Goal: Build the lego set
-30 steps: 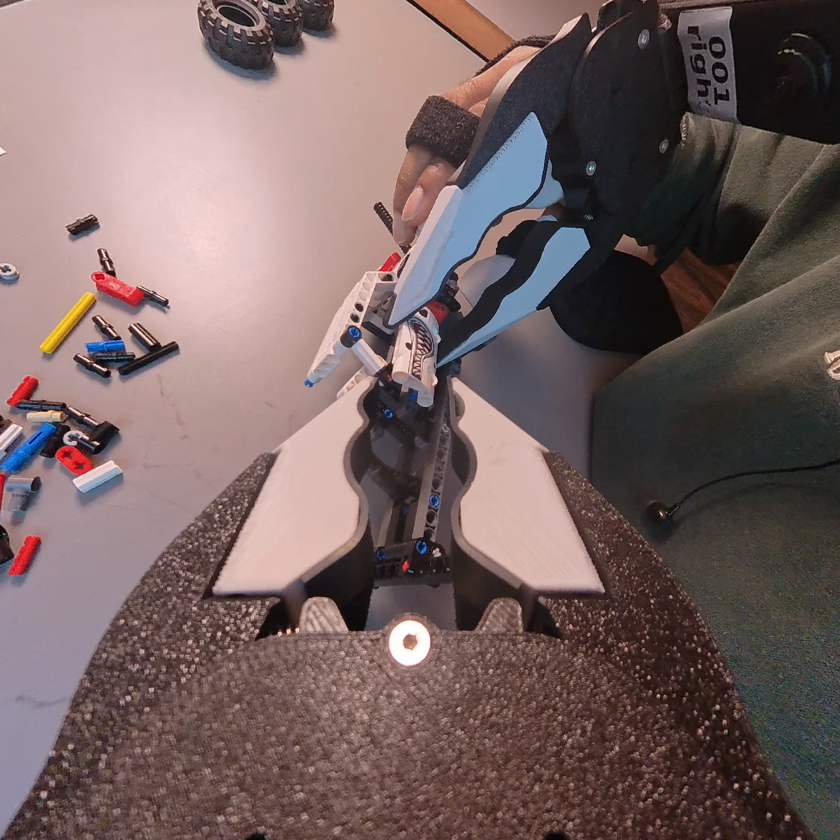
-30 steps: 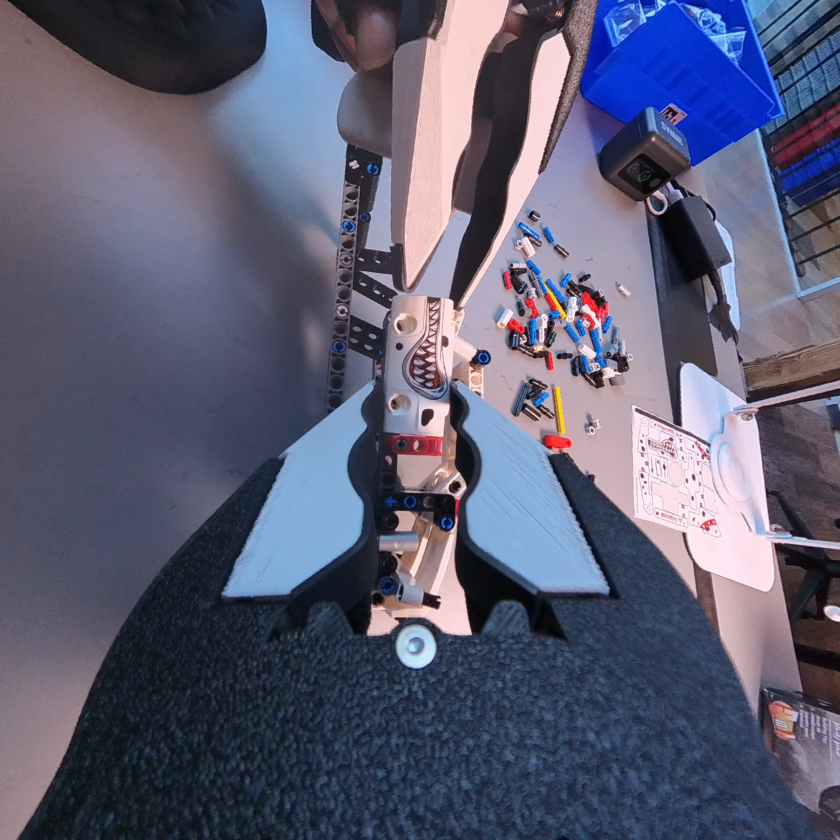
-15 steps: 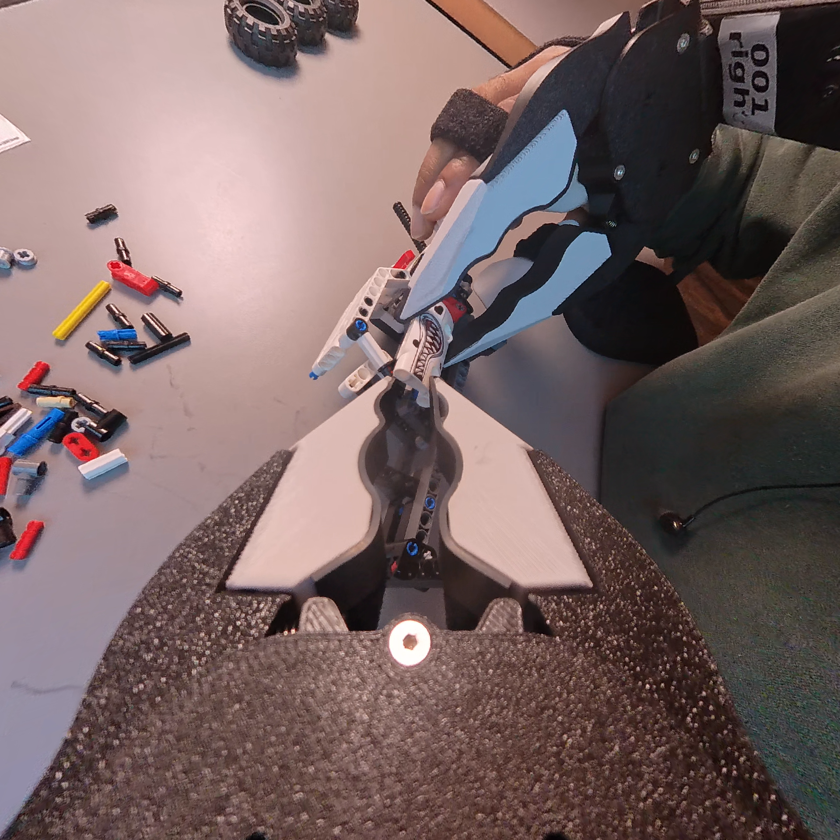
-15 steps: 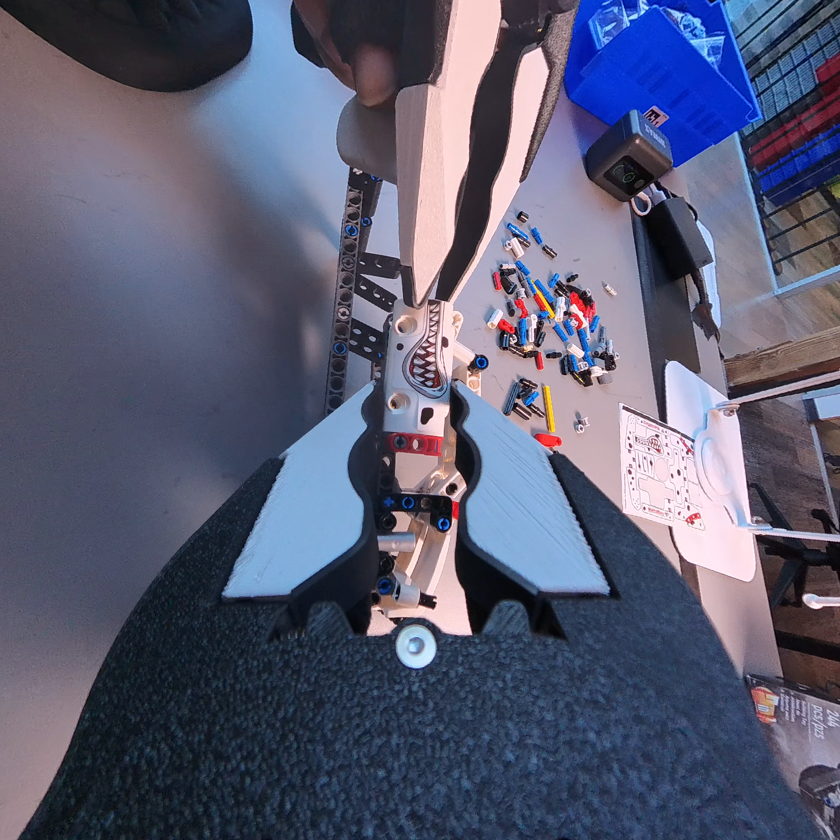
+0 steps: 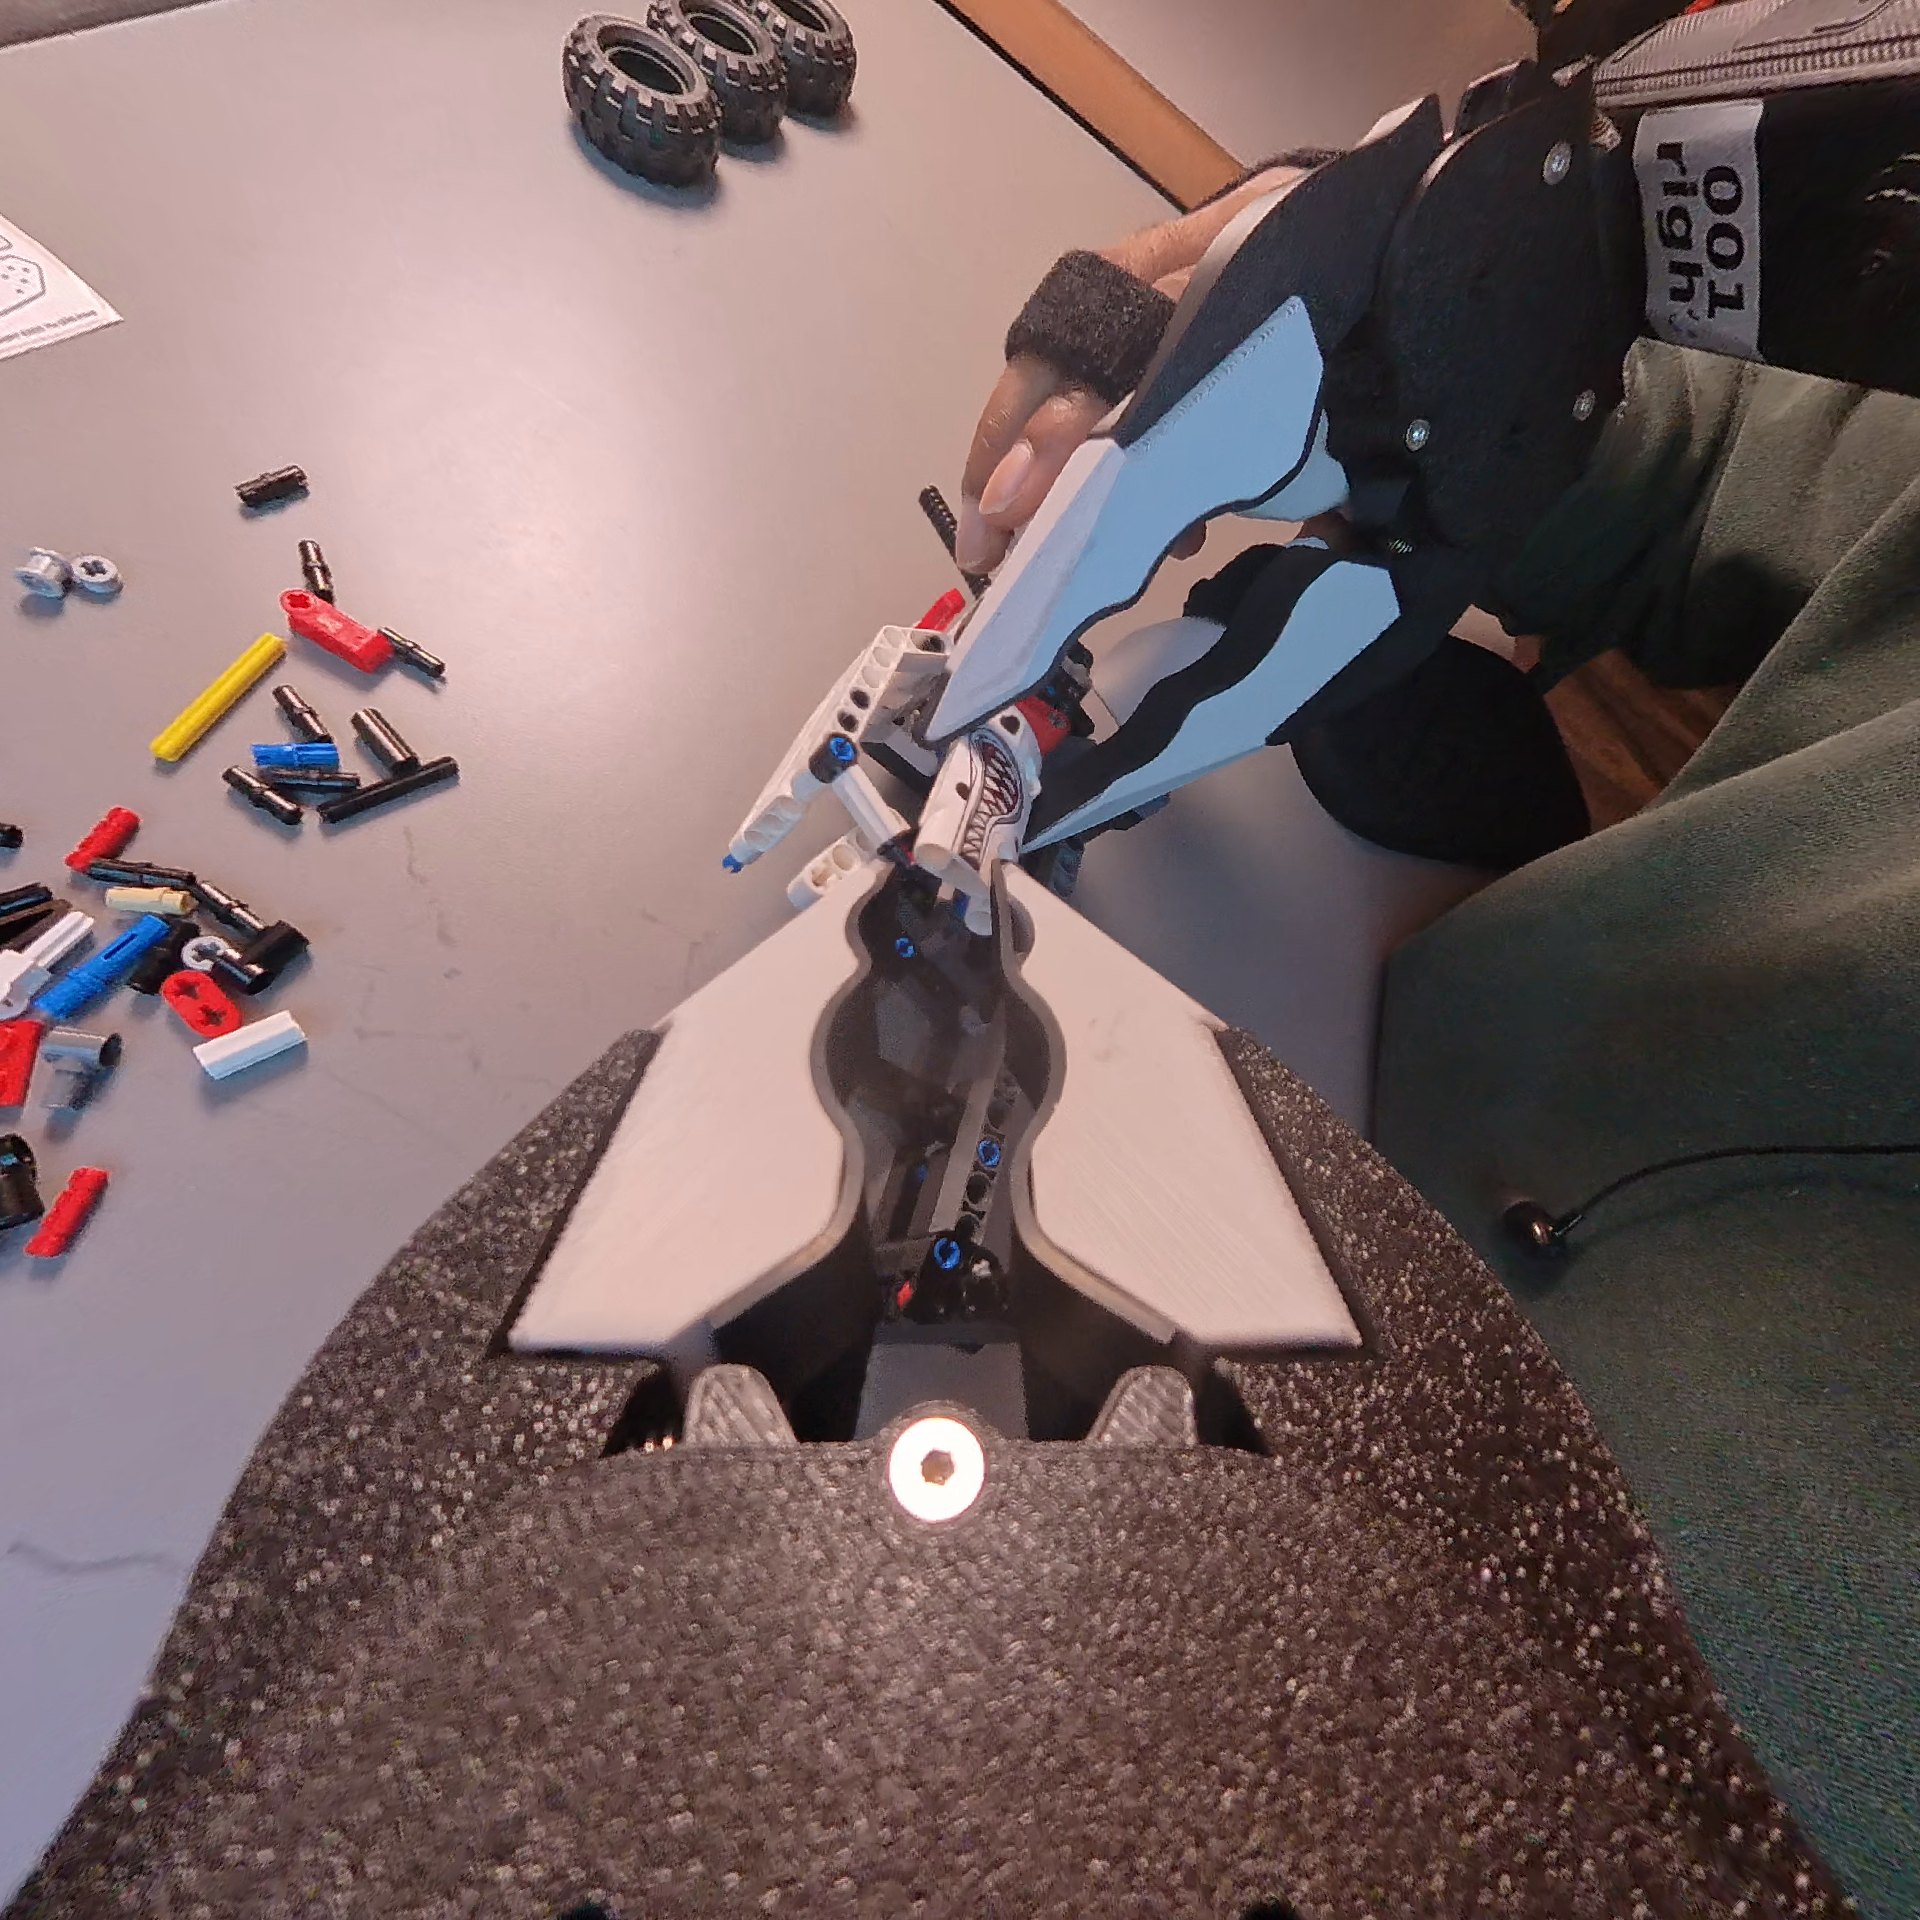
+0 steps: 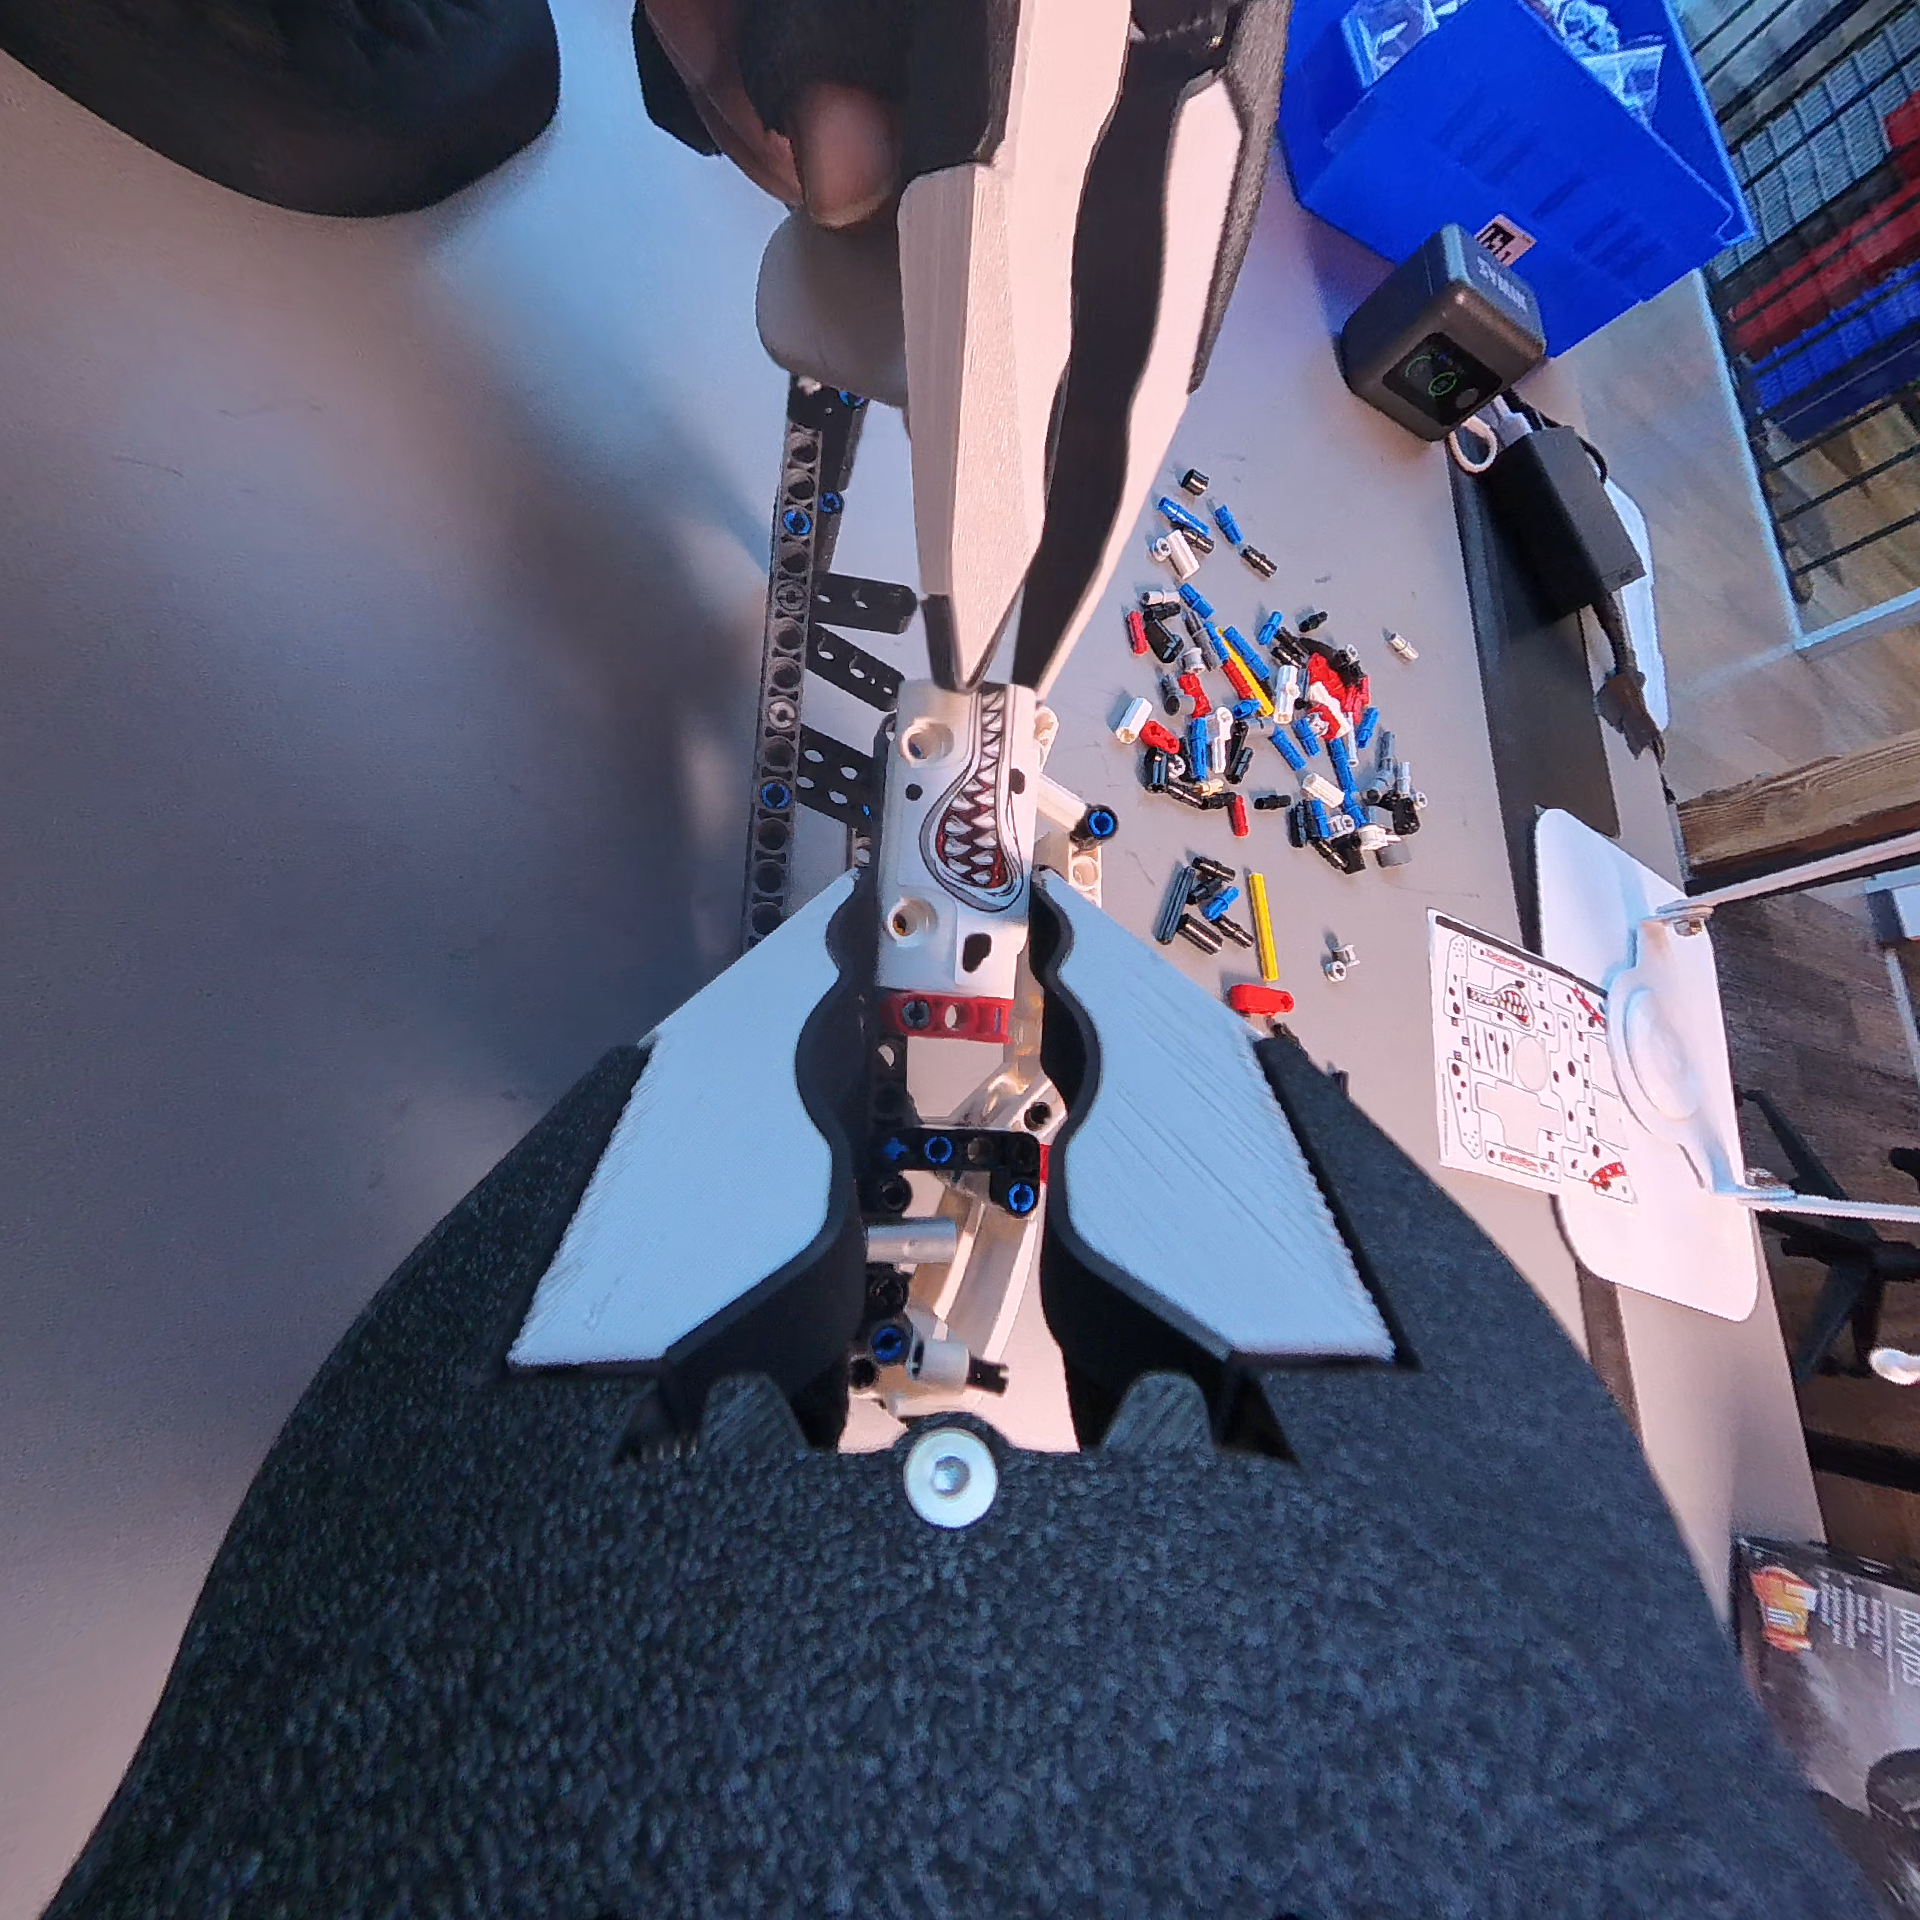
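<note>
A: Fingers, left wrist view: left gripper (image 5: 940, 1039) closed narrow on the dark beam frame of the lego model (image 5: 951, 1132), held above the table (image 5: 520, 364). Right gripper (image 5: 997, 769) meets it at the shark-mouth panel (image 5: 982, 805). Loose parts (image 5: 208, 831) and three tyres (image 5: 707, 78) lie well apart.

B: Right wrist view?

A: Right gripper (image 6: 951, 977) clamped narrow on the white shark-mouth end (image 6: 961, 821); left gripper's tips (image 6: 982, 665) touch its far edge, nearly closed. Sticker sheet (image 6: 1522, 1075), blue bin (image 6: 1507, 135) to the side.

B: Step in hand?

A: Likely seating the panel section onto the frame. Next calls for aligned pins and a squeeze along the joint, without twisting.
</note>
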